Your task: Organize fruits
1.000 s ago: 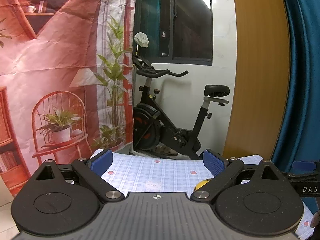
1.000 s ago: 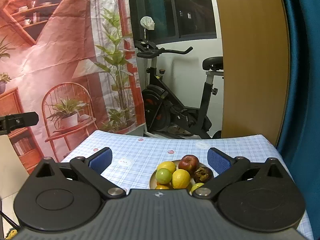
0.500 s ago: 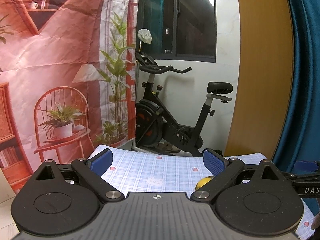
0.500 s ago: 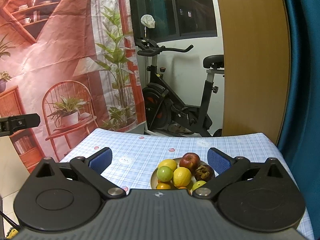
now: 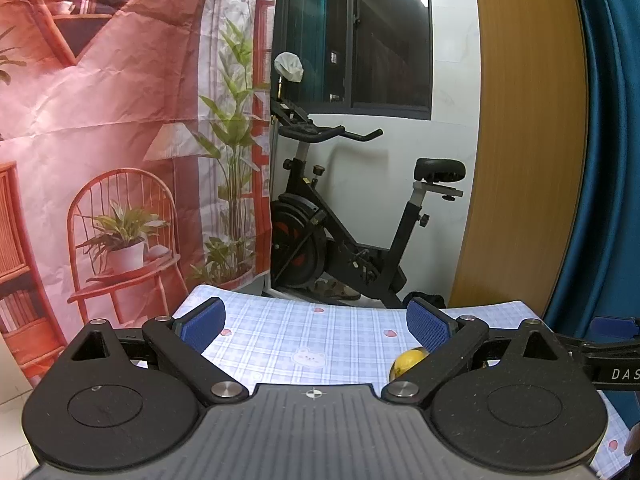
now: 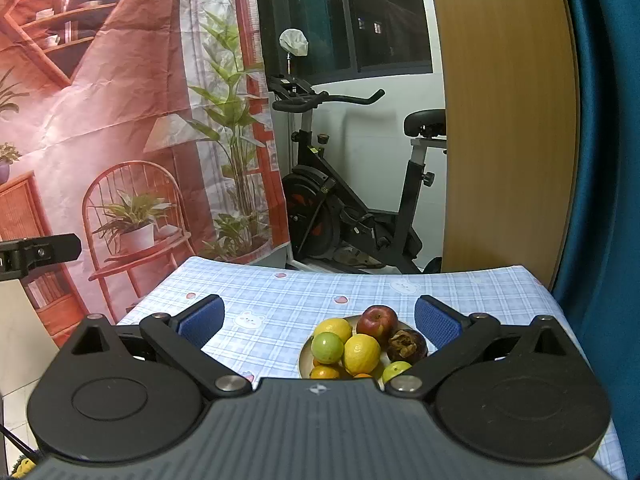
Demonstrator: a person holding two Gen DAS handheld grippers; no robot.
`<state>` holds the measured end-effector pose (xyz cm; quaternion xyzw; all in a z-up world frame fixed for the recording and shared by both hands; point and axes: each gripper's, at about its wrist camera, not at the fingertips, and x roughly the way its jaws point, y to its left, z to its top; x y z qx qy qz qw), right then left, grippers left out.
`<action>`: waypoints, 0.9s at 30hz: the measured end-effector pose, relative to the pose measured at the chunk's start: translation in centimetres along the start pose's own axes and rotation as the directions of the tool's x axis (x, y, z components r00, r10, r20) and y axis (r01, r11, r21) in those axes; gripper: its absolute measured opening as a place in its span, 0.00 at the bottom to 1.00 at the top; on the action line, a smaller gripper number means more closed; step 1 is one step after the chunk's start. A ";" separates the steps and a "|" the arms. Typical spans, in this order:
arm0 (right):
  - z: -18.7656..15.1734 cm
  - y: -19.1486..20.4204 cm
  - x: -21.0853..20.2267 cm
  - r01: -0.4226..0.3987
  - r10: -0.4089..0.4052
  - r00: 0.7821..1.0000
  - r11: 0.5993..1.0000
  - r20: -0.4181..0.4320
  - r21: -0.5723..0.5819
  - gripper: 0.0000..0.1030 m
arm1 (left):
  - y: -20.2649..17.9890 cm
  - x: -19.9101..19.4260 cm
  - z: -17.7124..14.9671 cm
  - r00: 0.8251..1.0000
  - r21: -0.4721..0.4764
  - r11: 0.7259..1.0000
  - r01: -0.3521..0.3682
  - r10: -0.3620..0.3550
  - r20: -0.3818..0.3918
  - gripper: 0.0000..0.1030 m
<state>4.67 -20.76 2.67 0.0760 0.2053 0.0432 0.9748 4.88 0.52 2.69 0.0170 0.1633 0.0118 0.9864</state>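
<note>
In the right wrist view a plate (image 6: 305, 354) on the checked tablecloth holds a pile of fruit: a red apple (image 6: 377, 319), two yellow lemons (image 6: 361, 353), a green lime (image 6: 327, 347), a dark mangosteen (image 6: 406, 345), oranges and a small green fruit. My right gripper (image 6: 318, 320) is open and empty, above and just short of the plate. My left gripper (image 5: 316, 324) is open and empty over the cloth. One yellow fruit (image 5: 406, 362) shows behind its right finger.
The table has a blue checked cloth (image 6: 280, 300). An exercise bike (image 5: 340, 236) stands behind the table. A printed backdrop (image 5: 120, 140) hangs at the left, a wooden panel and blue curtain (image 6: 600, 160) at the right. The other gripper shows at the edge (image 5: 616, 356).
Both grippers have tilted or moved forward a little, so more of the tablecloth and the fruit plate shows. Both stay open and empty.
</note>
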 end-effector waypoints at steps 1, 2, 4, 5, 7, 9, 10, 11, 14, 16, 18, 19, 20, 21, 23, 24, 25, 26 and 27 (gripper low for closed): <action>0.0 0.0 0.0 -0.001 0.001 1.000 1.000 0.000 0.000 1.00 | 0.0 0.0 0.0 1.000 0.000 1.000 0.001 -0.001 -0.001 0.96; 0.0 0.0 0.0 0.000 0.000 1.000 1.000 -0.001 0.000 1.00 | 0.0 0.0 0.0 1.000 -0.001 1.000 0.000 0.000 -0.003 0.96; 0.0 -0.1 0.1 0.000 0.000 1.000 1.000 -0.002 0.002 1.00 | 0.0 0.1 0.0 1.000 -0.001 1.000 0.001 -0.001 -0.007 0.96; -0.1 -0.1 0.1 0.001 -0.001 1.000 1.000 -0.003 0.002 1.00 | 0.0 0.2 0.0 1.000 -0.003 1.000 0.002 -0.002 -0.009 0.96; -0.1 -0.2 0.1 0.001 -0.001 1.000 1.000 -0.003 0.002 1.00 | 0.1 0.2 0.0 1.000 -0.005 1.000 0.003 -0.004 -0.011 0.96; -0.1 -0.2 0.1 0.001 -0.001 1.000 1.000 -0.002 0.002 1.00 | 0.2 0.3 0.0 1.000 -0.006 1.000 0.003 -0.003 -0.013 0.96; -0.1 -0.1 0.1 0.001 -0.001 1.000 1.000 -0.002 0.002 1.00 | 0.2 0.3 0.0 1.000 -0.005 1.000 0.004 -0.004 -0.012 0.96; -0.1 -0.2 0.1 0.002 -0.002 1.000 1.000 -0.003 0.003 1.00 | 0.2 0.3 0.0 1.000 -0.005 1.000 0.004 -0.004 -0.012 0.96; -0.1 -0.2 0.1 0.002 -0.002 1.000 1.000 -0.004 0.003 1.00 | 0.2 0.4 0.0 1.000 -0.008 1.000 0.006 -0.006 -0.017 0.96; -0.2 -0.2 0.1 0.003 -0.003 1.000 1.000 -0.004 0.004 1.00 | 0.3 0.4 -0.1 1.000 -0.008 1.000 0.010 -0.010 -0.019 0.96; -0.2 -0.2 0.1 0.002 -0.002 1.000 1.000 -0.004 0.004 1.00 | 0.2 0.4 -0.2 1.000 -0.007 1.000 0.015 -0.016 -0.021 0.96; -0.2 -0.2 0.1 0.002 -0.002 1.000 1.000 -0.004 0.004 1.00 | 0.3 0.5 -0.1 1.000 -0.007 1.000 0.017 -0.017 -0.022 0.96; -0.2 -0.3 0.1 0.002 -0.002 1.000 1.000 -0.004 0.004 1.00 | 0.3 0.5 -0.1 1.000 -0.007 1.000 0.017 -0.018 -0.024 0.96; -0.2 -0.2 0.1 0.002 -0.002 1.000 1.000 -0.004 0.004 1.00 | 0.3 0.6 -0.1 1.000 -0.008 1.000 0.018 -0.018 -0.024 0.96; -0.2 -0.2 0.1 0.002 -0.002 1.000 1.000 -0.004 0.004 1.00 | 0.4 0.6 -0.1 1.000 -0.008 1.000 0.023 -0.023 -0.021 0.96; -0.2 -0.2 0.1 0.002 -0.002 1.000 1.000 -0.004 0.005 1.00 | 0.5 0.6 -0.1 0.999 -0.006 1.000 0.025 -0.026 -0.021 0.96; -0.2 -0.2 0.1 0.002 -0.002 1.000 1.000 -0.004 0.005 1.00 | 0.5 0.6 -0.1 0.999 -0.006 1.000 0.026 -0.027 -0.022 0.96; -0.2 -0.2 0.0 0.002 -0.002 1.000 1.000 -0.005 0.005 1.00 | 0.5 0.6 -0.1 0.999 -0.006 1.000 0.028 -0.028 -0.023 0.96; -0.1 -0.2 0.1 0.002 -0.002 1.000 1.000 -0.004 0.004 1.00 | 0.6 0.7 -0.1 0.999 -0.006 1.000 0.029 -0.029 -0.026 0.96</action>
